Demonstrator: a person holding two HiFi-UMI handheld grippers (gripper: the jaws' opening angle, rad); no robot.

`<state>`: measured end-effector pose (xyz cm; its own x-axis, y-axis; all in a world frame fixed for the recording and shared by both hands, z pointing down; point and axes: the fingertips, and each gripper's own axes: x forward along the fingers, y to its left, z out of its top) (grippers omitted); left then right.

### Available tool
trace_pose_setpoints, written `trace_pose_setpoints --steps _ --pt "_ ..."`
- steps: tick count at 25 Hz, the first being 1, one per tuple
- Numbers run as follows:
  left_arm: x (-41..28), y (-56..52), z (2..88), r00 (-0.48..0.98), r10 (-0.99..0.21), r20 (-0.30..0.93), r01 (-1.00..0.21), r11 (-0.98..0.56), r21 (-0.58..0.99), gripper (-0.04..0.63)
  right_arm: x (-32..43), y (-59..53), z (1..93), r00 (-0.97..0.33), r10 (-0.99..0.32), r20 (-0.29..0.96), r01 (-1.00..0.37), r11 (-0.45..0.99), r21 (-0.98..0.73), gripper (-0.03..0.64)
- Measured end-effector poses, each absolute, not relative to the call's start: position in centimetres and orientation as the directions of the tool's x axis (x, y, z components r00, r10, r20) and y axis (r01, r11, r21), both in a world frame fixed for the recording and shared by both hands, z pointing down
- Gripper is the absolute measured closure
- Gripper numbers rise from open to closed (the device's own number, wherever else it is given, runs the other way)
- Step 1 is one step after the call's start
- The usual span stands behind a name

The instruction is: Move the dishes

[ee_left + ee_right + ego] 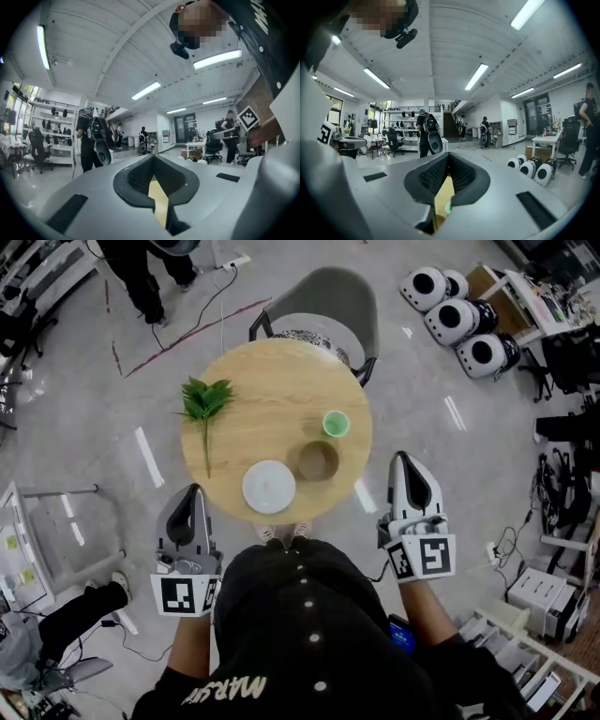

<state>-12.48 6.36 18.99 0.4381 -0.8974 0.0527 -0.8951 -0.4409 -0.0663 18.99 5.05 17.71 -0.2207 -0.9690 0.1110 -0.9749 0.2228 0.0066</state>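
Note:
On the round wooden table a white plate lies near the front edge. A brown bowl stands to its right, with a small green cup just beyond the bowl. My left gripper is held off the table's front left edge, jaws together and holding nothing. My right gripper hangs off the front right edge, also shut and empty. In the left gripper view, the left gripper shows only a strip of tabletop behind its tips. In the right gripper view, the right gripper shows a bit of the green cup.
A leafy green sprig lies on the table's left side. A grey chair stands at the far side. Several white round machines sit on the floor at the upper right. A person stands at the upper left, and shelving is at the left.

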Motion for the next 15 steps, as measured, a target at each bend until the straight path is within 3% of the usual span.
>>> trace_pose_setpoints --steps 4,15 --pt "-12.9 6.5 16.1 0.431 -0.902 -0.011 -0.897 -0.427 -0.115 0.577 20.8 5.8 14.8 -0.217 -0.976 0.021 -0.976 0.217 -0.002 0.623" --pt "-13.8 6.5 14.2 0.402 -0.915 -0.037 -0.912 -0.397 -0.099 0.577 22.6 7.9 10.2 -0.206 -0.971 -0.12 -0.978 0.207 0.005 0.623"
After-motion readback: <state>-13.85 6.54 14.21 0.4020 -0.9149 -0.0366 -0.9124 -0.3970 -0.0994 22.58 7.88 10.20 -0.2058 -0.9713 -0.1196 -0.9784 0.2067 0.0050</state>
